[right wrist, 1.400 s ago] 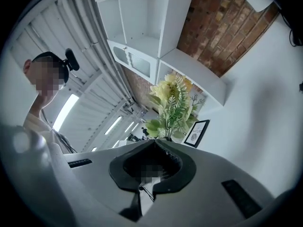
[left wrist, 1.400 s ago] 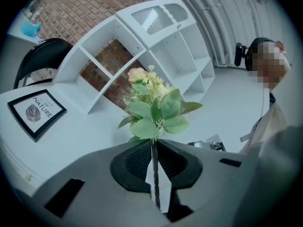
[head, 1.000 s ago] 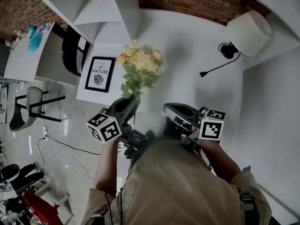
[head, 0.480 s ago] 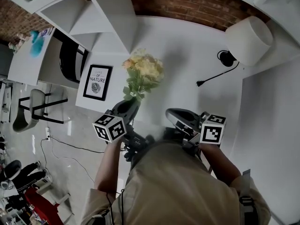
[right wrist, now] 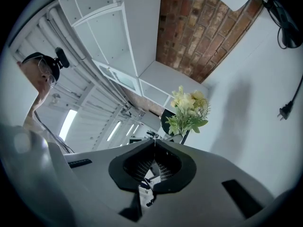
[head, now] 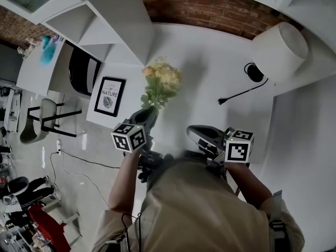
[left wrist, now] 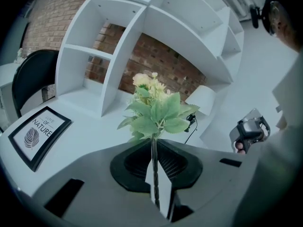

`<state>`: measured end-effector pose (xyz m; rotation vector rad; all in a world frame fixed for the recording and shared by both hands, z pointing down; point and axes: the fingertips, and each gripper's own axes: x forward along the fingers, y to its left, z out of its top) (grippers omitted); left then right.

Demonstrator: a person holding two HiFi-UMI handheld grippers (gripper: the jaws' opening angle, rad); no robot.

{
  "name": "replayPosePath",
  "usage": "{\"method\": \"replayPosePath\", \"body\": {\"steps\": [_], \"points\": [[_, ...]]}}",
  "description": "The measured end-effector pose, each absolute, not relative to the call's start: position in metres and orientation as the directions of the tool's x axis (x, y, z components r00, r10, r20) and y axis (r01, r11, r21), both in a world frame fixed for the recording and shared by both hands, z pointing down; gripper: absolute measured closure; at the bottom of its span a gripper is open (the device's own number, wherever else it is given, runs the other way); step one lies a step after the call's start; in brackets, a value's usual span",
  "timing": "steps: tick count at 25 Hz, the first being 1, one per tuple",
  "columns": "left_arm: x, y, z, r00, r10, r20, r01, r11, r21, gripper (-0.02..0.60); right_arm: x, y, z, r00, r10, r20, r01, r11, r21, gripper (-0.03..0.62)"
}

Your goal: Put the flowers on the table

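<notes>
Head view: the left gripper (head: 150,111) has carried the flowers (head: 161,81) further out over the white table (head: 205,70), seemingly a little lower, so set-down looks close. A framed print (head: 110,96) lies just left of them; the lamp (head: 280,45) and cable (head: 239,92) sit well right.

Left gripper view: its 2 jaws pinch the stem (left wrist: 154,174).

Right gripper view: the right gripper (right wrist: 153,144) is closed and empty.
</notes>
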<state>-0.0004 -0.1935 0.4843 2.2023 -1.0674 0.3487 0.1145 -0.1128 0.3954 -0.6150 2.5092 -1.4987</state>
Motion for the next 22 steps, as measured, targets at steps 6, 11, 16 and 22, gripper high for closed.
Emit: {"method": "replayPosePath", "body": {"steps": [6, 11, 16, 22], "points": [[0.003, -0.208, 0.49, 0.601, -0.608, 0.518, -0.799, -0.427, 0.424, 0.541, 0.117, -0.116, 0.399, -0.915, -0.395, 0.076, -0.248, 0.403, -0.881, 0.571], [-0.001, -0.221, 0.497, 0.601, -0.592, 0.537, -0.799, -0.437, 0.412, 0.541, 0.11, -0.117, 0.4, -0.917, -0.39, 0.084, -0.251, 0.401, -0.881, 0.571], [-0.006, -0.236, 0.508, 0.618, -0.566, 0.546, -0.786, -0.45, 0.424, 0.541, 0.116, -0.129, 0.402, -0.885, -0.453, 0.112, -0.299, 0.368, -0.88, 0.571], [-0.005, -0.264, 0.523, 0.648, -0.546, 0.531, -0.761, -0.461, 0.456, 0.541, 0.115, -0.149, 0.41, -0.856, -0.49, 0.165, -0.365, 0.347, -0.864, 0.571]]}}
